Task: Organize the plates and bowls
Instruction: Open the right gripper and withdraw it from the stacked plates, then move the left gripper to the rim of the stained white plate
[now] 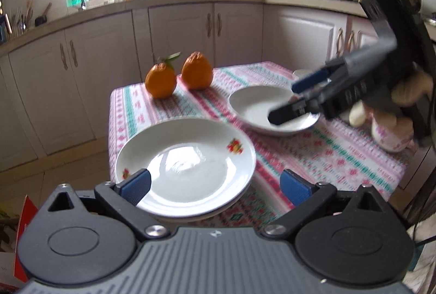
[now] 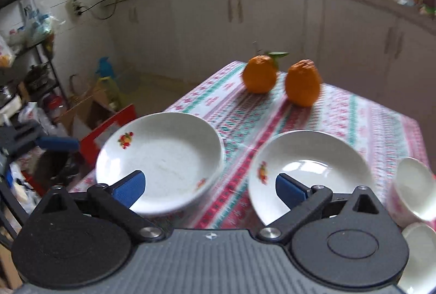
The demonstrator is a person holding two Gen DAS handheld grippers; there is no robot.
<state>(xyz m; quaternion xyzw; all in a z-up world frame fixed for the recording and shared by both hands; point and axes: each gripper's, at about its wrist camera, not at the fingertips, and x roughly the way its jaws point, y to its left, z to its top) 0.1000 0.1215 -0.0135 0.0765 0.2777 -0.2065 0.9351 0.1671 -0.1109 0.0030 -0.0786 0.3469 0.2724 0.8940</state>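
I had both claws standing wide apart and empty. My left claw [image 1: 215,186] hung over the near stack of flower-printed plates [image 1: 185,166], one plate nested on another by the look of the double rim, at the left front corner of the desk [image 1: 340,155]. My right claw [image 2: 209,189] sat between that stack [image 2: 160,160] and the single plate [image 2: 310,168] to its right; in the left wrist view it [image 1: 286,100] hovered above that single plate [image 1: 269,109], touching nothing I could make out.

Two small bowls [image 2: 414,187] stood at the right edge, one printed pink. Two oranges [image 1: 178,76] sat at the far end, well apart from the crockery.

I judged the plates to be glazed ceramic: stiff, fairly heavy for their size, slick, and ready to chip if knocked together. The sloping rim was the only place to pinch, one pad under the lip and one above, near the desk edge where the rim overhung. The bowls I would take by the wall, gently, since they looked thin.
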